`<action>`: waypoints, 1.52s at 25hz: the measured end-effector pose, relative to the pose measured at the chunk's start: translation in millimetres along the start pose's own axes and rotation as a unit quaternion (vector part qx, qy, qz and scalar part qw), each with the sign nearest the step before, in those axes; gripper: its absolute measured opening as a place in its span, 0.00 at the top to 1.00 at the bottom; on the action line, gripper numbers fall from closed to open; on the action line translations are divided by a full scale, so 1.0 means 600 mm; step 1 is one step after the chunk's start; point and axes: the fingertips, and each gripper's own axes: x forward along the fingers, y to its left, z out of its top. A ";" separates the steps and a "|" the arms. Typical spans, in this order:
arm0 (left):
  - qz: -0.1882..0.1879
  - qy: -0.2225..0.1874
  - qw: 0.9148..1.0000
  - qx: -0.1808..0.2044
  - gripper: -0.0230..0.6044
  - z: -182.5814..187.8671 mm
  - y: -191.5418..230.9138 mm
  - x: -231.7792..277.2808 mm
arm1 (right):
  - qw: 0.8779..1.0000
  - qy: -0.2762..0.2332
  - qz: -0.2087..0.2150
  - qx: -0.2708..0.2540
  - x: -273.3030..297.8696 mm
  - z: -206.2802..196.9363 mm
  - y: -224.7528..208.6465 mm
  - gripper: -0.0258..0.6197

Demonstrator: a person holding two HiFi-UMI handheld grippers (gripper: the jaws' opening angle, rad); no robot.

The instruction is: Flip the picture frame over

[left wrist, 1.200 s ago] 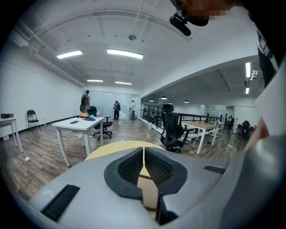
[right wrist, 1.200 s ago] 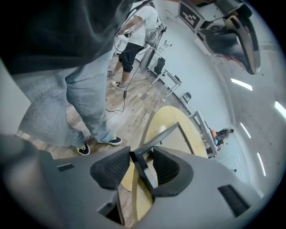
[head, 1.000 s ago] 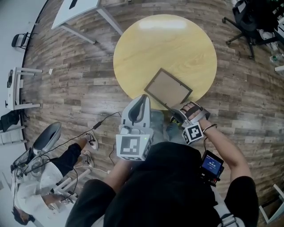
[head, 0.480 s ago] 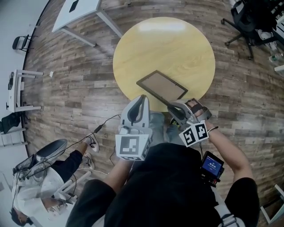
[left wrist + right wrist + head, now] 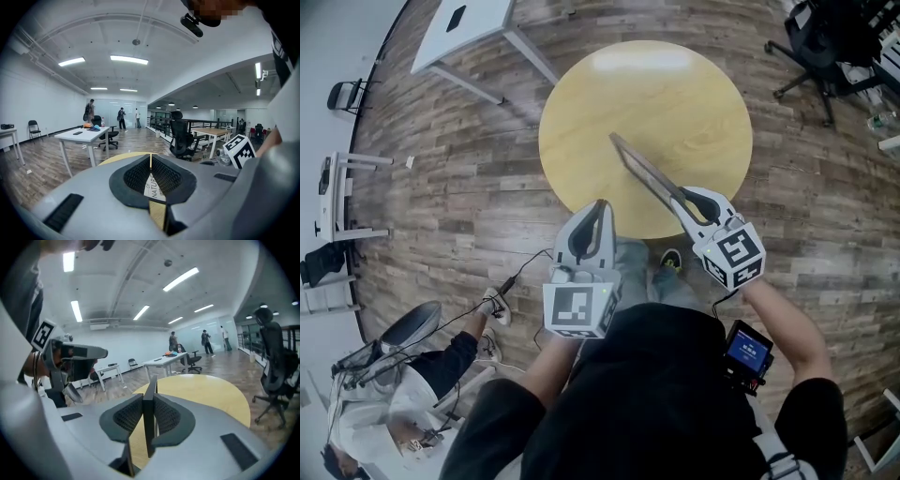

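The picture frame (image 5: 645, 172) is off the round yellow table (image 5: 675, 94) and stands on edge, a thin dark bar in the head view. My right gripper (image 5: 681, 200) grips its near end. In the right gripper view the frame's edge (image 5: 149, 420) sits squeezed between the two pads, and the jaws are still closing on it. My left gripper (image 5: 599, 210) hovers by the table's near rim, apart from the frame. Its jaws (image 5: 150, 161) are together, and a small white printed slip shows in the slot behind the pads.
A black office chair (image 5: 825, 42) stands on the wood floor at the upper right. A white desk (image 5: 469, 23) is at the upper left. A seated person (image 5: 403, 375) and floor cables (image 5: 511, 272) are at the lower left.
The right gripper rose and rolled, lifting the frame from flat on the table's near edge to standing on its edge above the table. The left gripper stayed put.
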 end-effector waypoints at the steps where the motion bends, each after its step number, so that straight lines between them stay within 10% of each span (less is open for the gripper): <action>1: 0.001 0.002 1.000 -0.001 0.92 0.000 0.001 -0.001 | 1.000 -0.002 -0.007 0.025 -0.003 -0.003 -0.009 0.84; 25: -0.008 0.012 1.000 -0.008 0.92 -0.011 -0.007 -0.014 | 0.928 0.020 -0.056 0.368 -0.067 -0.171 -0.068 0.84; 38: -0.025 0.012 1.000 -0.002 0.92 -0.015 -0.029 -0.004 | 0.841 -0.003 -0.041 0.539 -0.093 -0.287 -0.066 0.83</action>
